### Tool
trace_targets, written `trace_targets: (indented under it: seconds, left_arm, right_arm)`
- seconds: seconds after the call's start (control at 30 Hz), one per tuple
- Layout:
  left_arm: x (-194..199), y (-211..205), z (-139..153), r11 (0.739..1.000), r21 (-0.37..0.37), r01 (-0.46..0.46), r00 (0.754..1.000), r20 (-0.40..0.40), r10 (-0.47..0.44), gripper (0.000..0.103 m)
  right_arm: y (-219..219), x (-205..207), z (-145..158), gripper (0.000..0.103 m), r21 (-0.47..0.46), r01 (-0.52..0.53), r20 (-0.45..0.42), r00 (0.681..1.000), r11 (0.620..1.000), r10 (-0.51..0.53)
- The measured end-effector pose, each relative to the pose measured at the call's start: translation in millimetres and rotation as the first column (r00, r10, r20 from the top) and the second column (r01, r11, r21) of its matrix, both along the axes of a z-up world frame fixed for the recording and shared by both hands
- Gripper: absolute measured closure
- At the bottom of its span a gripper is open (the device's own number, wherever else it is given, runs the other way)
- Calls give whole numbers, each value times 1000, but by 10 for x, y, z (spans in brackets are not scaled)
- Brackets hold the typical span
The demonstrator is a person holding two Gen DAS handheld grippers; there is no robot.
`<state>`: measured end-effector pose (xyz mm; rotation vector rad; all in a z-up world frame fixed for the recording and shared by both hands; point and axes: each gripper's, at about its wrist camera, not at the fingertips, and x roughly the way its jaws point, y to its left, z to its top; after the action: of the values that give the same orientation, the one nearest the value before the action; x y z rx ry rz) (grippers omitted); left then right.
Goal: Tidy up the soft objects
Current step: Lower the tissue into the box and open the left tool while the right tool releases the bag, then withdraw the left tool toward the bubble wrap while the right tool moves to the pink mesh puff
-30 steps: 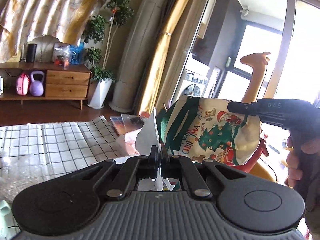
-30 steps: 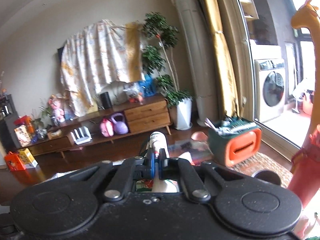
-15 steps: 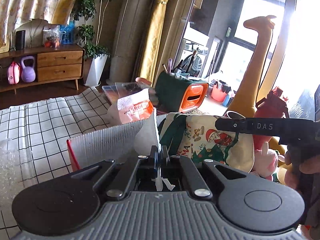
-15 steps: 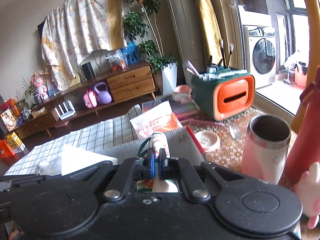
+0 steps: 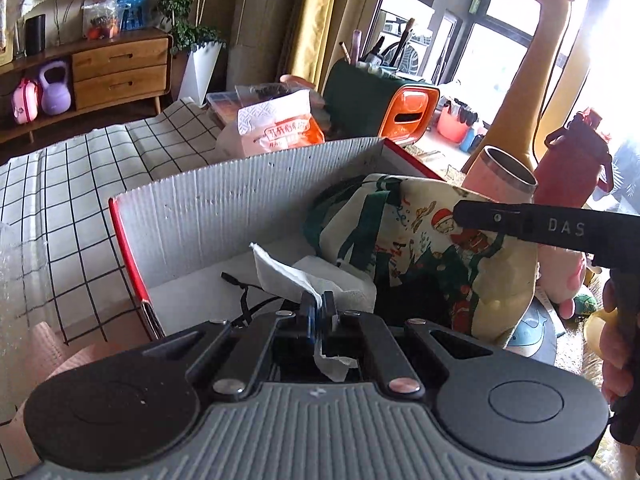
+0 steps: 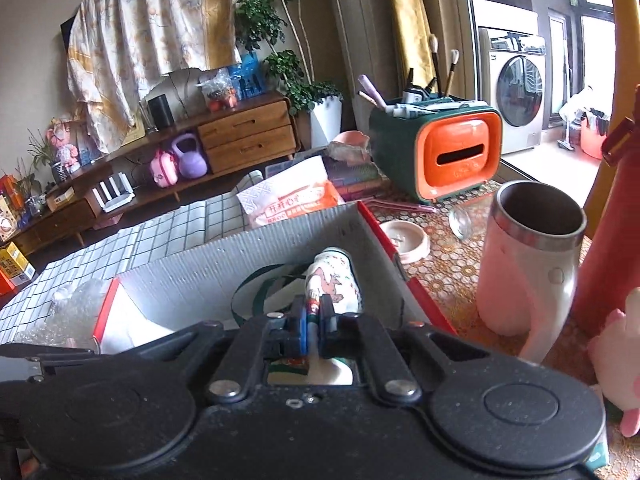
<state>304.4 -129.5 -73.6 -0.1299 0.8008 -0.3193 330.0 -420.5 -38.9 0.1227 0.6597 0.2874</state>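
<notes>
left tool [image 5: 319,307] pinches a white tissue [image 5: 288,276], right tool [image 6: 314,316] clamps the christmas bag [image 5: 432,256], over the box [image 5: 224,216].

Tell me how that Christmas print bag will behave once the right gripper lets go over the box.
The Christmas print bag probably flops: it sags in folds under the right gripper. It looks light, pinched by one edge. Its green strap dangles loose and may catch the box wall.
</notes>
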Motion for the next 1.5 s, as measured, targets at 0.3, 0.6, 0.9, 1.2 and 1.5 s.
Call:
trace_targets:
  seconds: [0.3, 0.6, 0.9, 1.2, 1.5]
  left_arm:
    - [7, 36, -38, 1000, 1, -15, 997, -77, 15, 100]
    - [-99, 30, 62, 1000, 19, -18, 998, -61, 20, 99]
    - [-234, 37, 183, 1000, 7, -21, 998, -57, 21, 93]
    - [-432, 47, 335, 1000, -8, -10, 1000, -23, 10, 34]
    - [-822, 221, 546, 999, -34, -26, 1000, 3, 26, 30]
  right_arm:
    - [-169, -16, -14, 79, -27, 60, -24, 998, 998, -60]
    - [-197, -180, 148, 66, -35, 38, 19, 999, 999, -37]
    - [-220, -455, 359, 48, -26, -9, 54, 998, 1000, 10]
    - [-182, -861, 543, 39, -2, -69, 94, 993, 998, 68]
    - [-70, -1232, 718, 24, 14, -121, 134, 984, 993, 119]
